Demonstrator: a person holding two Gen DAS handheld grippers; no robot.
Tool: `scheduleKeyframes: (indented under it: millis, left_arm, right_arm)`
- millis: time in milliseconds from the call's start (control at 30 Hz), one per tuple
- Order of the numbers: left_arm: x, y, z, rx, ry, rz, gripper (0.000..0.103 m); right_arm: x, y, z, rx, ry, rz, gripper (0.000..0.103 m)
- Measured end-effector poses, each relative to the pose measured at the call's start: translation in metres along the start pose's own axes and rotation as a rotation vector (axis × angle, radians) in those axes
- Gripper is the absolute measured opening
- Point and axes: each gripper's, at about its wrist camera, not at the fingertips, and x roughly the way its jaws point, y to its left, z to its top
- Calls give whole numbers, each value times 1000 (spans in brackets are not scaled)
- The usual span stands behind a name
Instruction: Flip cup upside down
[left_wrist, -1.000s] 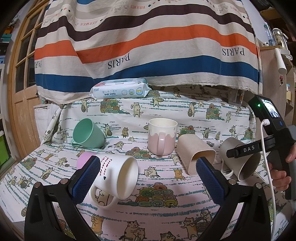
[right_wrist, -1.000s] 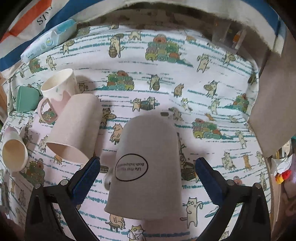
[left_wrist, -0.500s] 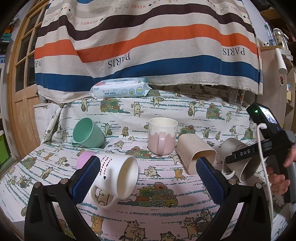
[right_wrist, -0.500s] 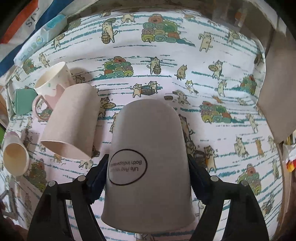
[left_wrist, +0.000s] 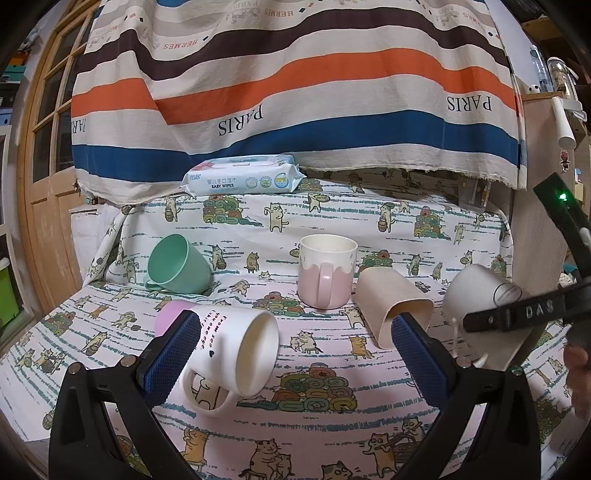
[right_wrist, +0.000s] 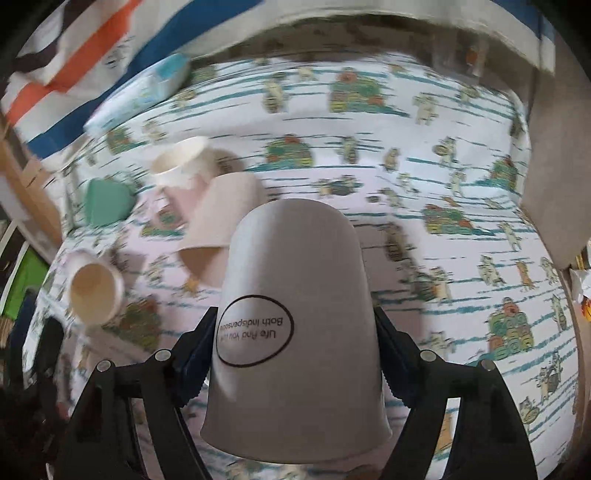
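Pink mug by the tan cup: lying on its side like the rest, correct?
Not quite. The pink mug stands upright, mouth up, beside the tan cup, which does lie on its side. The left wrist view shows it.

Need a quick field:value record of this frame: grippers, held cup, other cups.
right gripper: shut on grey cup with oval print, lifted, tilted
left gripper: open, holds nothing
white mug with lettering: on its side
beige tumbler: on its side
green cup: tipped
pink-and-cream mug: upright
surface: cat-print cloth
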Motion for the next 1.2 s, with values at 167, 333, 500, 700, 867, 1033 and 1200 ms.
scheduleKeyframes:
  millis: [167, 333, 500, 700, 867, 1033, 1200]
  left_arm:
    - [0, 1, 0, -5, 0, 7, 103]
    - [0, 2, 0, -4, 0, 5, 103]
    - [0, 2, 0, -4, -2, 13, 103]
    - [-1, 6, 1, -14, -4, 24, 103]
    - [0, 4, 2, -12, -2, 25, 103]
    - [-1, 4, 1, -9, -2, 25, 103]
    - [-1, 4, 1, -10, -1, 26, 103]
  right_arm:
    - [3, 26, -14, -36, 10, 45, 79]
    - [12, 31, -25, -19, 41, 70, 79]
    - [15, 42, -35, -45, 56, 76, 79]
    - [16, 43, -37, -47, 57, 82, 80]
    - [10, 39, -40, -56, 35, 77, 79]
    - [-18, 29, -38, -72, -78, 25, 82]
    - [-52, 3, -36, -49, -250, -23, 85]
